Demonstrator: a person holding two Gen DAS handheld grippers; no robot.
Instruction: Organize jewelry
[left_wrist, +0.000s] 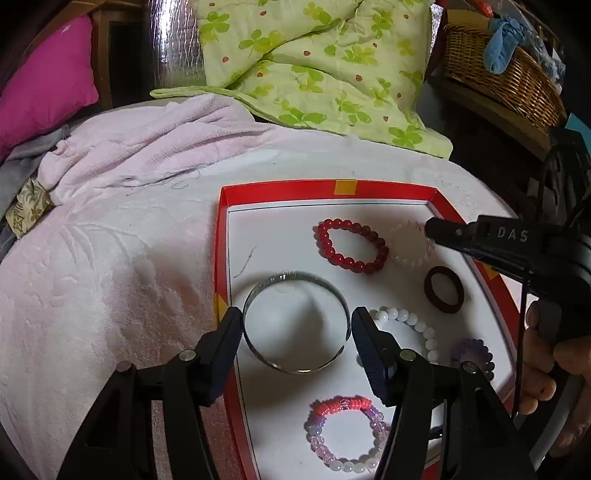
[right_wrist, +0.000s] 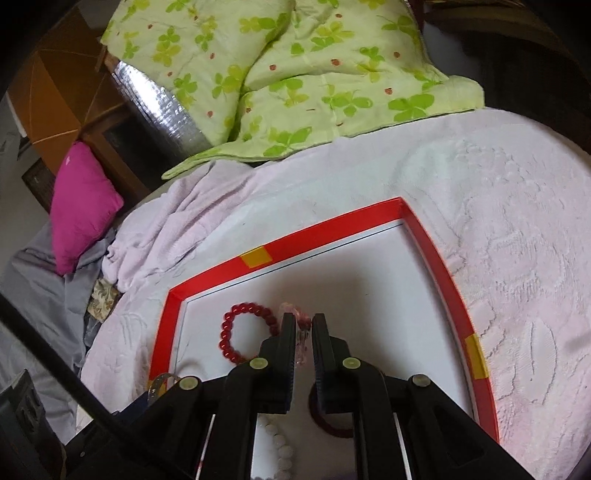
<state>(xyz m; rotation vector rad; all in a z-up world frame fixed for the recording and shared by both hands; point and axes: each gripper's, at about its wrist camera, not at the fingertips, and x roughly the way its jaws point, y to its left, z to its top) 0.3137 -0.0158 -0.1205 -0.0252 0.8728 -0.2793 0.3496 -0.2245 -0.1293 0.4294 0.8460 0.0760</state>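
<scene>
A red-rimmed white tray (left_wrist: 280, 188) (right_wrist: 317, 229) lies on a pale pink blanket. My left gripper (left_wrist: 295, 326) is shut on a silver open bangle (left_wrist: 291, 277), one finger on each side, low over the tray's left part. My right gripper (right_wrist: 303, 326) (left_wrist: 428, 229) has its jaws slightly apart. A pale pink bead bracelet (right_wrist: 301, 345) (left_wrist: 406, 260) sits in the gap, against the left finger only. Beside it lies a red bead bracelet (left_wrist: 351, 245) (right_wrist: 243, 332). Also in the tray are a maroon ring band (left_wrist: 443, 290), a white bead bracelet (left_wrist: 406, 321) and a pink-and-lilac bracelet (left_wrist: 343, 432).
A purple bracelet (left_wrist: 476, 350) lies at the tray's right side, near a person's hand (left_wrist: 546, 369). The blanket (left_wrist: 129, 240) covers the bed. A green clover quilt (left_wrist: 314, 74), a magenta pillow (left_wrist: 44, 92) and a wicker basket (left_wrist: 509, 77) stand behind. The tray's far right corner (right_wrist: 388, 277) is bare.
</scene>
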